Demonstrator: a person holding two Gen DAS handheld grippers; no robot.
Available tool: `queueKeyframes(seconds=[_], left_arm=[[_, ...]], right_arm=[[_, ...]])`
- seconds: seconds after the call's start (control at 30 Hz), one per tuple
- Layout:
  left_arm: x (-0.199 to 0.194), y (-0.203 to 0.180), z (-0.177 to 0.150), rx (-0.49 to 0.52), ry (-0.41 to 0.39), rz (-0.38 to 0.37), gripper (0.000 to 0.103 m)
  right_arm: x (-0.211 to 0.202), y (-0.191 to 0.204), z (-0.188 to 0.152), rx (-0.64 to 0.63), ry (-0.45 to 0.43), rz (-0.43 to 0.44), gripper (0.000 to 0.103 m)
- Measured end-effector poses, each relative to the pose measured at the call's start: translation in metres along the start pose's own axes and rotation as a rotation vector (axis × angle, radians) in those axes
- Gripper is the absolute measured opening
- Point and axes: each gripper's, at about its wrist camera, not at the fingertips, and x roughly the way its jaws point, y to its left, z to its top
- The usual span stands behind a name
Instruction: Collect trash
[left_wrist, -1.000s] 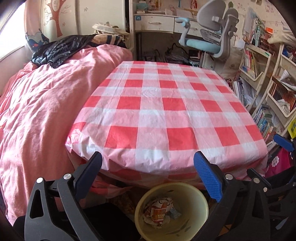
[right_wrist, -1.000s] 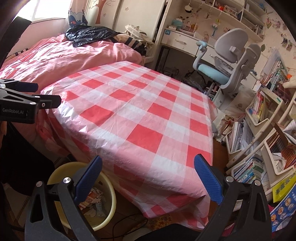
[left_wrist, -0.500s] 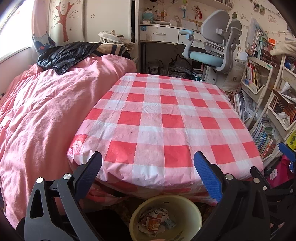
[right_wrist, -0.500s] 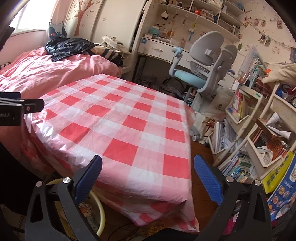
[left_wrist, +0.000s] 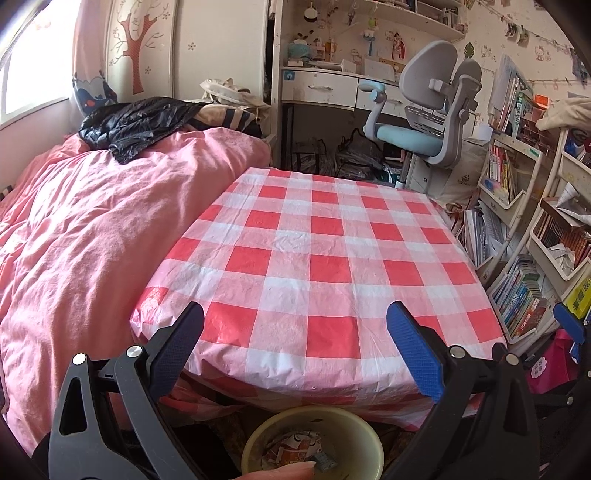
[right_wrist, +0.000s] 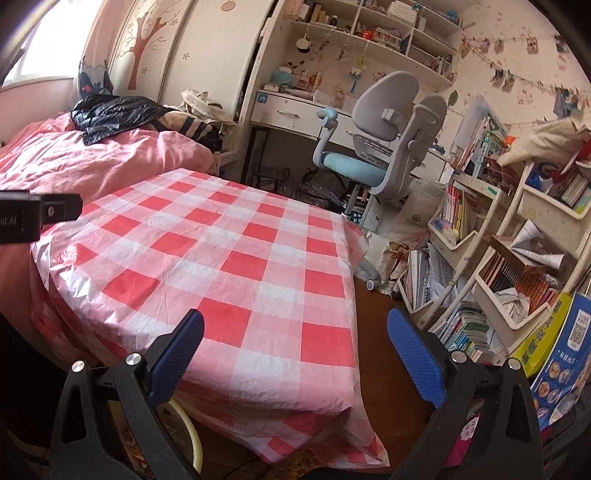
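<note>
Jaws of left gripper (left_wrist: 294, 349) and right gripper (right_wrist: 294, 349) spread wide, holding nothing.

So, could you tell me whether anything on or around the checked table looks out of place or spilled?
Nothing stands out. The checked tablecloth lies bare, only slightly wrinkled. The crumpled trash sits inside the yellow bin below the table's near edge, with none seen spilled beside it. Both the left gripper and right gripper are open and empty.
</note>
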Motion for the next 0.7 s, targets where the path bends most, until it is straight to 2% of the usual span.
queueKeyframes(seconds=[0.2, 0.7], left_arm=[[0.0049, -0.0029, -0.0036, 0.018, -0.006, 0.021, 0.096], [0.0011, -0.0008, -0.0035, 0.020, -0.032, 0.010, 0.096]], right_arm=[[0.0010, -0.0020, 0.0001, 0.028, 0.000, 0.014, 0.095], [-0.0048, 0.0042, 0.0033, 0.020, -0.034, 0.051, 0.095]])
